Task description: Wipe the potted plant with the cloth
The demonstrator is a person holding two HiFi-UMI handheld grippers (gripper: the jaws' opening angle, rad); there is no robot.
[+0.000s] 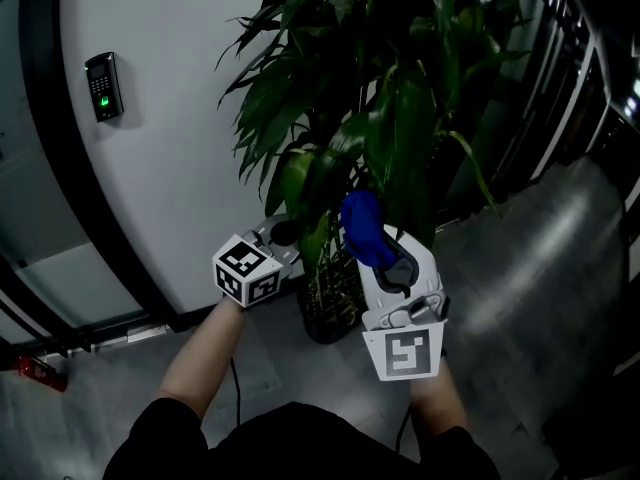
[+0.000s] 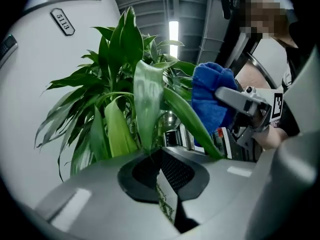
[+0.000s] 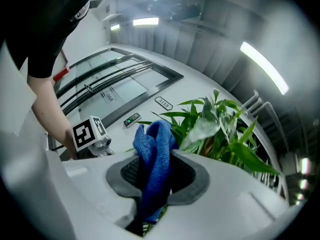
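Observation:
A tall potted plant (image 1: 380, 88) with long green leaves stands in a dark pot (image 1: 330, 313) against the white wall. My left gripper (image 1: 290, 236) is at the plant's lower left; its jaws are shut on a pale green leaf (image 2: 147, 104) that rises from between them. My right gripper (image 1: 385, 253) is just right of that leaf, shut on a bunched blue cloth (image 1: 362, 226). The cloth (image 3: 155, 154) sticks up out of the right gripper (image 3: 157, 176) close to the foliage (image 3: 220, 129). From the left gripper (image 2: 160, 164), the cloth (image 2: 210, 99) shows right behind a leaf.
A curved white wall with an access reader (image 1: 103, 86) stands behind and left of the plant. Dark railings and glass (image 1: 570, 88) close off the right. Grey floor (image 1: 540, 298) spreads to the right of the pot. A small red object (image 1: 35, 370) lies at the lower left.

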